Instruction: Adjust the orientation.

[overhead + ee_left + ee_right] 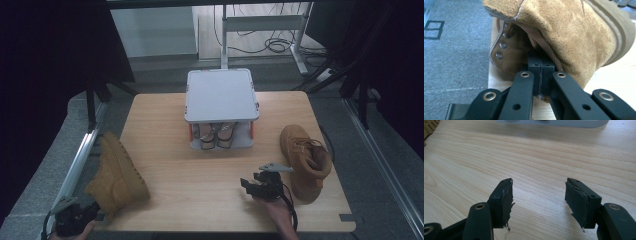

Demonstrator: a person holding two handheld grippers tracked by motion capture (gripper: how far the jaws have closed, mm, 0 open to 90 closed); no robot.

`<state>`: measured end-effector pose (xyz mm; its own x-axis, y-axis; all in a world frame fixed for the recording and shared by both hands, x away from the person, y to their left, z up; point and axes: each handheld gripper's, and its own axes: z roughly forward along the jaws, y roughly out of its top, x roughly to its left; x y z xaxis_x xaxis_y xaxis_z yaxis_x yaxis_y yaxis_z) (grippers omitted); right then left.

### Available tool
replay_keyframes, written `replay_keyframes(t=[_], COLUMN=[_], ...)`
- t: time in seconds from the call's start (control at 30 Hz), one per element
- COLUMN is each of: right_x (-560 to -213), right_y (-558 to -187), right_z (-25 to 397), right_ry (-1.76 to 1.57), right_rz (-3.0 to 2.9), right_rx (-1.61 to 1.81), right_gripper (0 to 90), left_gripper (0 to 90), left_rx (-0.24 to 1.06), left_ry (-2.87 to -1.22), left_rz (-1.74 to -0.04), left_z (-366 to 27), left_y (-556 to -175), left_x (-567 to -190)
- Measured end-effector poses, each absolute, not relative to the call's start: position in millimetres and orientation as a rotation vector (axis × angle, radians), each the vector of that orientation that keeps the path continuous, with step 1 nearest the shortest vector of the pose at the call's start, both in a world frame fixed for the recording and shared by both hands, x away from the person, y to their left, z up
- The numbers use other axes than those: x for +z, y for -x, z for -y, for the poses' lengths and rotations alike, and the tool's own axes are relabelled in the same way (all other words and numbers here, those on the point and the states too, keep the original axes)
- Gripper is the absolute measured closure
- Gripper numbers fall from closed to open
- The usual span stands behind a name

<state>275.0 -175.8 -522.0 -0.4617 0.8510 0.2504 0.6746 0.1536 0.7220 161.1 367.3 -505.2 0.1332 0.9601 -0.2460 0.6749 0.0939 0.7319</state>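
A tan suede boot (117,172) lies tilted at the table's left edge, its toe pointing to the back. My left gripper (96,206) holds it from the near-left corner. In the left gripper view the boot (564,32) looms close, and my left gripper (540,72) is shut on the collar edge beside the eyelets. A second tan boot (304,157) stands on the right side of the table. Just left of it, my right gripper (252,181) hovers low over bare wood. The right gripper (539,197) is open, with nothing between its torn pads (507,200).
A grey two-level rack (221,94) with a flat top stands at the back middle of the wooden table (200,170). A pair of shoes (217,134) sits on its lower shelf. Its base (554,122) lies ahead of my right gripper. Grey floor surrounds the table.
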Motion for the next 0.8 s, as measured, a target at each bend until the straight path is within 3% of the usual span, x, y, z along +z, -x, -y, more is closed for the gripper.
replay_keyframes(t=[0.53, 0.8], right_x=[-522.2, -523.5], right_y=[-275.3, -275.7], right_z=[177.3, 180.0], right_ry=[-1.497, -1.507], right_rz=[-2.203, -2.198], right_rx=[1.192, 1.188], right_gripper=[39.2, 39.3], left_gripper=[90.0, 90.0], left_rx=[0.458, 0.464], left_ry=[-1.651, -1.674], left_rz=[-1.524, -1.445], left_z=[-350.6, -322.2], left_y=[-174.7, -197.2], left_x=[-486.9, -467.3])
